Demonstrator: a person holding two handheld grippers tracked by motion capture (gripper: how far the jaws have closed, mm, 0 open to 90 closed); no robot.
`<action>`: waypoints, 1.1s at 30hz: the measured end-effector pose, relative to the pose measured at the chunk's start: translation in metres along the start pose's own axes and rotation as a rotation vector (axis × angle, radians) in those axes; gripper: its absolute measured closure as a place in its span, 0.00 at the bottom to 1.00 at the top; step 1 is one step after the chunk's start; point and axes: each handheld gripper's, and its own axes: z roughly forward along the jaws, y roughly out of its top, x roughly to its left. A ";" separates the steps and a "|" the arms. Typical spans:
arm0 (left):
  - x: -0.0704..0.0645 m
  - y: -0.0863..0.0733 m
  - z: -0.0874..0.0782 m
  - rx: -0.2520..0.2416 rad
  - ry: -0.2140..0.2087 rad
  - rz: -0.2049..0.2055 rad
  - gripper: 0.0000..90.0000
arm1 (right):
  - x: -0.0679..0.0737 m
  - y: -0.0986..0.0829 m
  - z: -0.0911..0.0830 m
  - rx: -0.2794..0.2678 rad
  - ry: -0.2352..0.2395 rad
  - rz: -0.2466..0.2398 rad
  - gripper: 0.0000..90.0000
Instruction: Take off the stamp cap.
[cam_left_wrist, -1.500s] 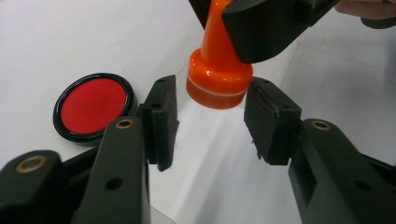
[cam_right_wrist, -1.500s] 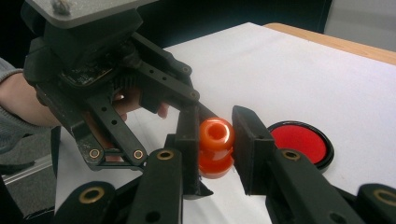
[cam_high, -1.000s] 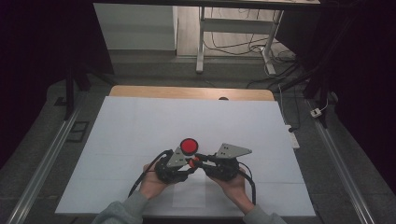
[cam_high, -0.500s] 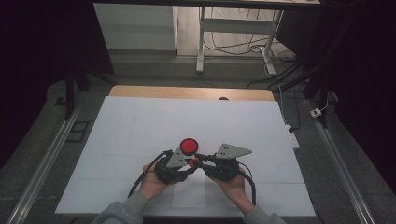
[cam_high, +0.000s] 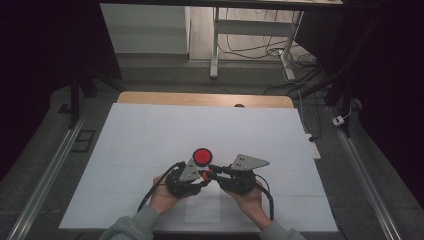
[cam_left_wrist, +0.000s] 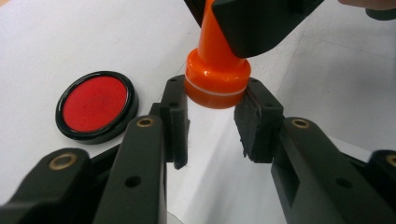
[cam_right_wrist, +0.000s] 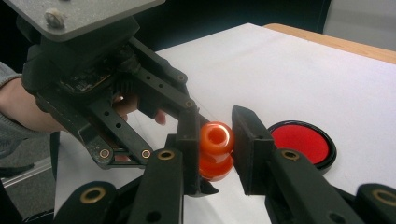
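Above the white tabletop (cam_high: 150, 130), the right tool (cam_right_wrist: 215, 154) grips the orange stamp (cam_left_wrist: 215, 77) by its handle, while the left tool (cam_left_wrist: 212, 119) stands partly open with its pads flanking the stamp's base, beside the red ink pad (cam_high: 202, 156).

Table (cam_high: 150, 130): white sheet over wooden top.
Floor (cam_high: 150, 70): grey.
Beyond: white-legged desk (cam_high: 216, 45), cables (cam_high: 260, 47).
Surroundings: dark.
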 end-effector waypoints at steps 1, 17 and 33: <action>-0.001 0.000 0.000 0.000 0.006 0.003 0.73 | 0.000 0.000 0.000 -0.002 0.002 0.009 0.80; -0.003 0.001 -0.001 -0.006 0.019 0.006 0.73 | -0.001 -0.004 0.002 0.000 0.005 0.030 0.80; -0.006 0.002 0.002 0.004 -0.013 0.006 0.74 | -0.002 0.000 -0.010 -0.065 -0.064 0.004 0.81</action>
